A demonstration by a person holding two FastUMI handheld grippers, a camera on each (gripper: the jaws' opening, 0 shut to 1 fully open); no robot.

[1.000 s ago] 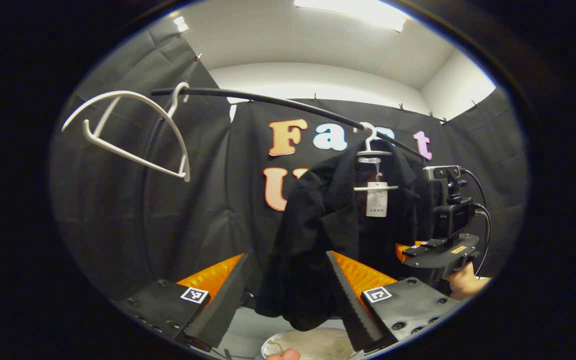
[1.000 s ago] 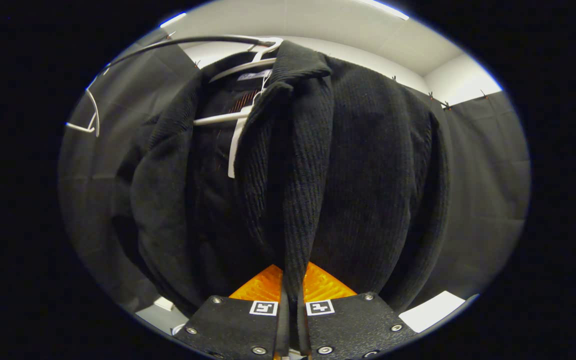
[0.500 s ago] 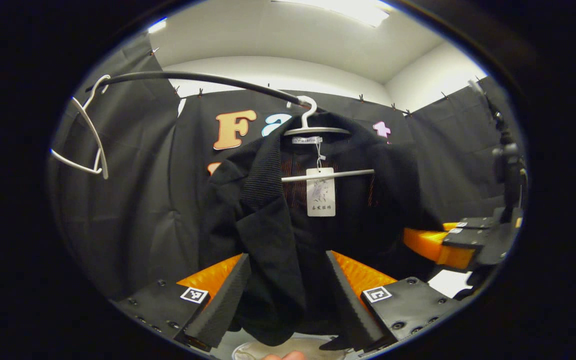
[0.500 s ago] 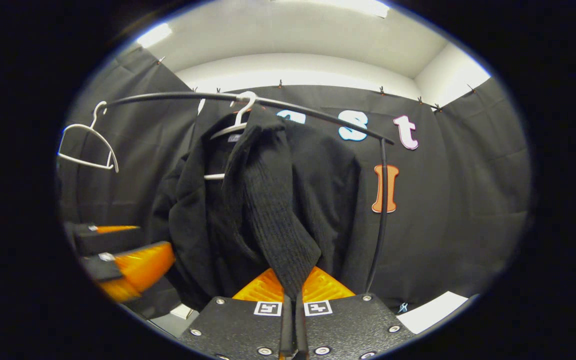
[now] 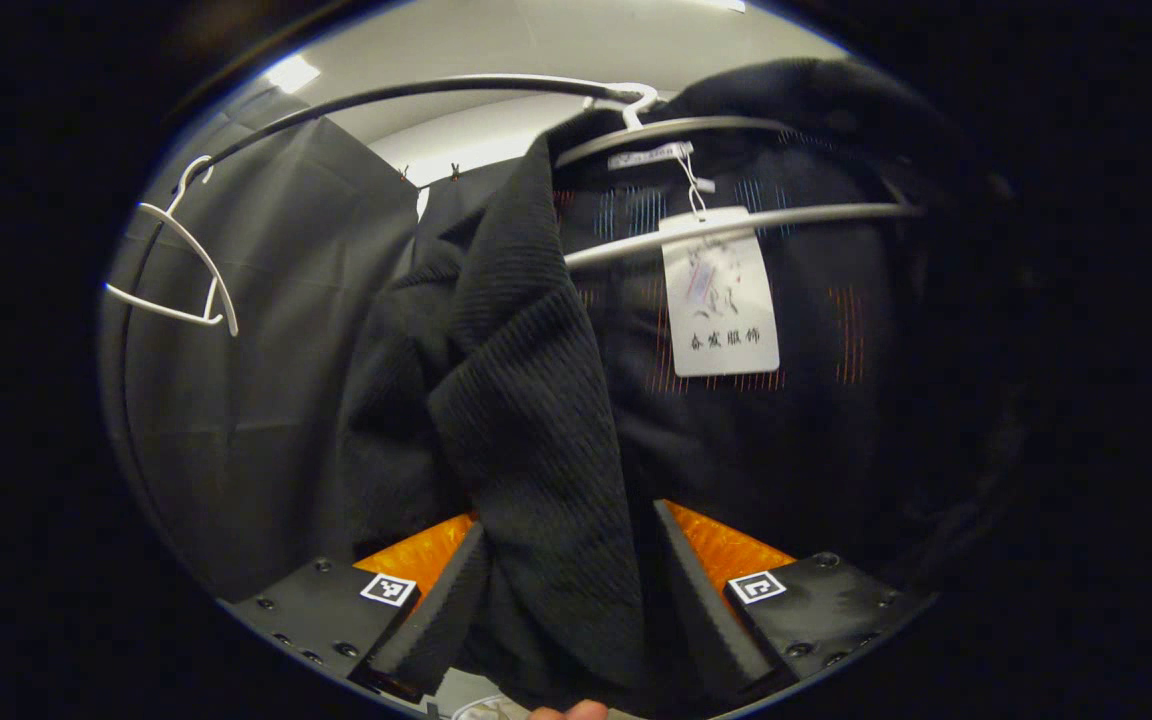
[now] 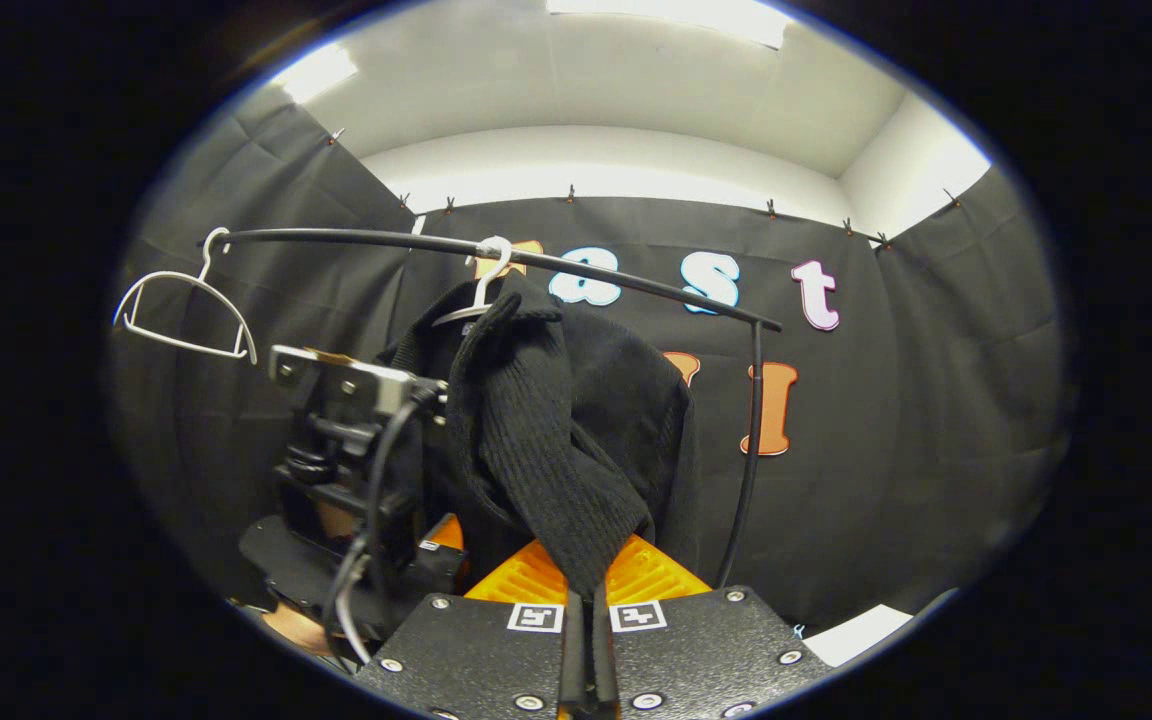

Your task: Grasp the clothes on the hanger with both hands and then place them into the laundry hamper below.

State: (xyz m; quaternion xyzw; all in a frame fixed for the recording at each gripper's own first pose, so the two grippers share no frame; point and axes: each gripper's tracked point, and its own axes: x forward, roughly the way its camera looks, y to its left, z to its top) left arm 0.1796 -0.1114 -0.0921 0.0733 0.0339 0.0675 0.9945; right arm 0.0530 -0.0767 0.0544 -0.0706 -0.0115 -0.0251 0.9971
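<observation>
The black ribbed knit jacket hangs on its white plastic hanger from the curved black rail, high in the frame of the left gripper view and left of centre in the right gripper view. So the task looks to be in its grasping stage: one side of the garment is taken, the other not yet gripped, and lifting it off and lowering it into the hamper are both left to do. No hamper can be made out with certainty.

The right tongs, bottom centre of the right gripper view, are pressed together on a hanging fold of the jacket's front edge, the fabric running up from between them.

The left tongs, at the bottom of the left gripper view, stand well apart with the jacket's other front panel draped down between them; whether either finger touches the cloth I cannot tell.

A second, bare white hanger hangs at the rail's left end.
</observation>
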